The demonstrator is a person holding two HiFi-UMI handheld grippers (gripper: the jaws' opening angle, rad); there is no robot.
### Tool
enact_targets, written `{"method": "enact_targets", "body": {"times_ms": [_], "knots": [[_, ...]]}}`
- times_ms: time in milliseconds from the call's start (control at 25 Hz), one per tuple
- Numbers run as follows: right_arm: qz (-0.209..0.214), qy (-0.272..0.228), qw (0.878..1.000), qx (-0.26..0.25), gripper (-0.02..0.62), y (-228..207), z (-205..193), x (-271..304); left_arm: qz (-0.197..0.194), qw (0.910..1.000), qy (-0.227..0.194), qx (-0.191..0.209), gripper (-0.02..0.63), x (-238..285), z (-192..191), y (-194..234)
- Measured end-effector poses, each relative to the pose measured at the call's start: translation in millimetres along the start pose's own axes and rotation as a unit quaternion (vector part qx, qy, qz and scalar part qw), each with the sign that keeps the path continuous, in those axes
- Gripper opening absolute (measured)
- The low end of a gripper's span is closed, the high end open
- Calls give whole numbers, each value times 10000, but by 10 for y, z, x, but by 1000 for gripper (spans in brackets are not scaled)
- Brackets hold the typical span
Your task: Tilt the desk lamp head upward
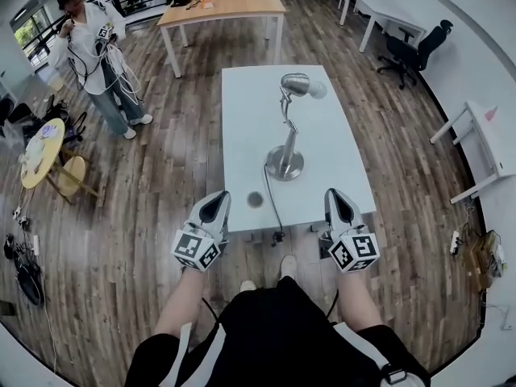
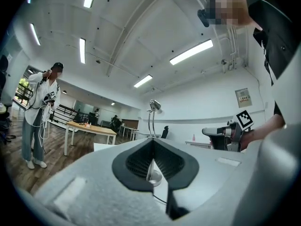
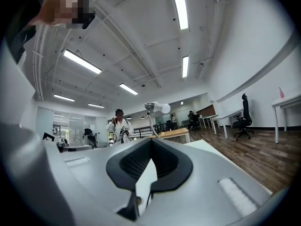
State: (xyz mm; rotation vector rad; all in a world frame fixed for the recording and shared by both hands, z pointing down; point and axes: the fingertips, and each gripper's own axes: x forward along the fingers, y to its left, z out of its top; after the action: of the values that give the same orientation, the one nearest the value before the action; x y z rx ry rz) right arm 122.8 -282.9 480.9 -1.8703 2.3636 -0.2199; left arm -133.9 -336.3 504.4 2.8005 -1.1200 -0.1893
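Observation:
A silver desk lamp (image 1: 285,161) stands on the white table (image 1: 250,119). Its round base sits near the front, and its head (image 1: 298,85) with a white bulb points right at the top of a thin stem. My left gripper (image 1: 216,201) is shut and empty just before the table's front edge, left of the lamp base. My right gripper (image 1: 338,198) is shut and empty at the front right corner. Neither touches the lamp. In the left gripper view the lamp head (image 2: 154,105) rises above the closed left gripper (image 2: 153,141). In the right gripper view the lamp head (image 3: 157,108) shows over the closed right gripper (image 3: 151,140).
The lamp's black cable (image 1: 274,212) runs off the front edge beside a small dark disc (image 1: 255,199). A person (image 1: 97,47) stands at the back left near a wooden table (image 1: 222,6). An office chair (image 1: 419,51) and white desks (image 1: 484,135) are on the right.

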Motion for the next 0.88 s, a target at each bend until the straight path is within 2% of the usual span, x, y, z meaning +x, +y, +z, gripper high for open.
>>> {"method": "enact_targets", "body": {"times_ms": [280, 880], "knots": [[-51, -46, 10000, -8, 3, 80, 37, -249, 53, 9999, -49, 83, 0, -277, 77, -126], [272, -18, 9996, -8, 2, -58, 143, -311, 130, 9997, -198, 24, 0, -178, 141, -435]]}}
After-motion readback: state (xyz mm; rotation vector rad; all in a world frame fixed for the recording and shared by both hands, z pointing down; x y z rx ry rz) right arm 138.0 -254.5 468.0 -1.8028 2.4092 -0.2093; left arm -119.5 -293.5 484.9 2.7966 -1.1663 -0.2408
